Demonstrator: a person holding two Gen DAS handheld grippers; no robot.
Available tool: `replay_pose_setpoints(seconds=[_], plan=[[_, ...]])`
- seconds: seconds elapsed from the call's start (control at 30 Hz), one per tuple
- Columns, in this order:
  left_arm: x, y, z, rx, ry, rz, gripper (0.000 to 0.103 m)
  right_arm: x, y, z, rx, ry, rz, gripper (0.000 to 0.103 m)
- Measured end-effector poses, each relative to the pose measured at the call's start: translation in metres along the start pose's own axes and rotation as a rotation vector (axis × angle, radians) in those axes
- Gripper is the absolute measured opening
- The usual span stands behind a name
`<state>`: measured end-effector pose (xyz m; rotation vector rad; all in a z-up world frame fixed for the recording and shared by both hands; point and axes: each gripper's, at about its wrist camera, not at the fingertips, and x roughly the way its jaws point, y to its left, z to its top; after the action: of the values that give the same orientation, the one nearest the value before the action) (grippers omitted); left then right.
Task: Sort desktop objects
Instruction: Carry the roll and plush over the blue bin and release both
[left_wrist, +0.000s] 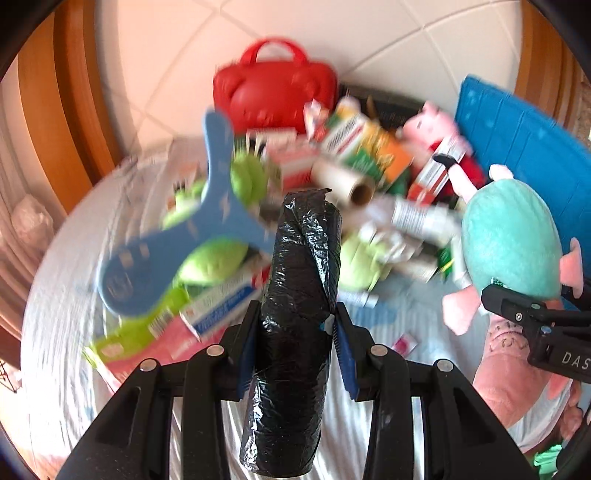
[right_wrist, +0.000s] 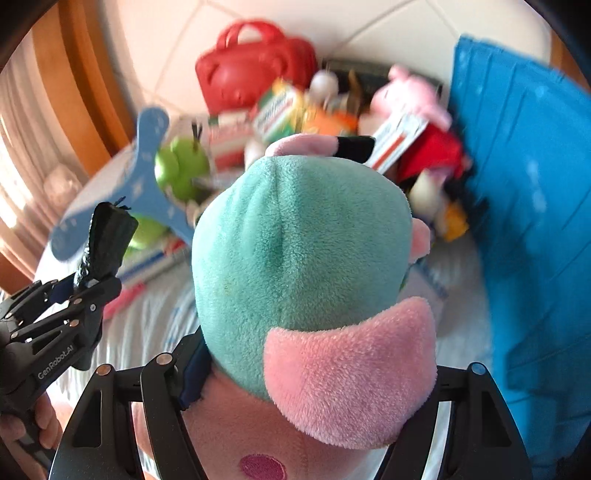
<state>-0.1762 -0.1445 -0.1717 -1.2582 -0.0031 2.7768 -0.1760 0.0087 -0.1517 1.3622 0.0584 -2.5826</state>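
Left gripper (left_wrist: 295, 328) clamps a black bag roll (left_wrist: 299, 295) at mid-length, long axis along the fingers, torn end toward the red bag (left_wrist: 275, 94). Right gripper (right_wrist: 314, 373) squeezes the teal plush (right_wrist: 295, 243), head also toward that bag. Judged: carry both level, grips firm, clearing the clutter.

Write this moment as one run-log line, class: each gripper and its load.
left gripper: shut on black bag roll | right gripper: shut on teal-and-pink plush | both loads above cluttered white cloth
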Motion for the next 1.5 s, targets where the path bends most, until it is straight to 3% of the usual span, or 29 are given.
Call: replay_pose_setpoints(seconds=[0.23, 0.5, 0.87, 1.17, 1.27, 1.5], plan=[[-0.055, -0.035, 0.047, 0.042, -0.152, -0.019, 0.037, -0.077, -0.026, 0.025, -0.015, -0.175, -0.051, 0.073], [-0.106, -0.105, 0.090, 0.102, -0.297, -0.086, 0.037, -0.177, -0.076, 0.050, -0.017, -0.368, -0.131, 0.074], [-0.144, -0.233, 0.126, 0.201, -0.378, -0.203, 0.037, -0.281, -0.195, 0.051, 0.038, -0.502, -0.274, 0.074], [-0.155, -0.337, 0.145, 0.301, -0.314, -0.301, 0.037, -0.314, -0.297, 0.022, 0.020, -0.443, -0.419, 0.074], [-0.145, -0.374, 0.153, 0.330, -0.227, -0.341, 0.037, -0.288, -0.334, 0.021, 0.013, -0.382, -0.435, 0.074], [-0.098, -0.437, 0.150, 0.399, -0.035, -0.306, 0.037, -0.232, -0.388, -0.005, -0.035, -0.201, -0.442, 0.074]])
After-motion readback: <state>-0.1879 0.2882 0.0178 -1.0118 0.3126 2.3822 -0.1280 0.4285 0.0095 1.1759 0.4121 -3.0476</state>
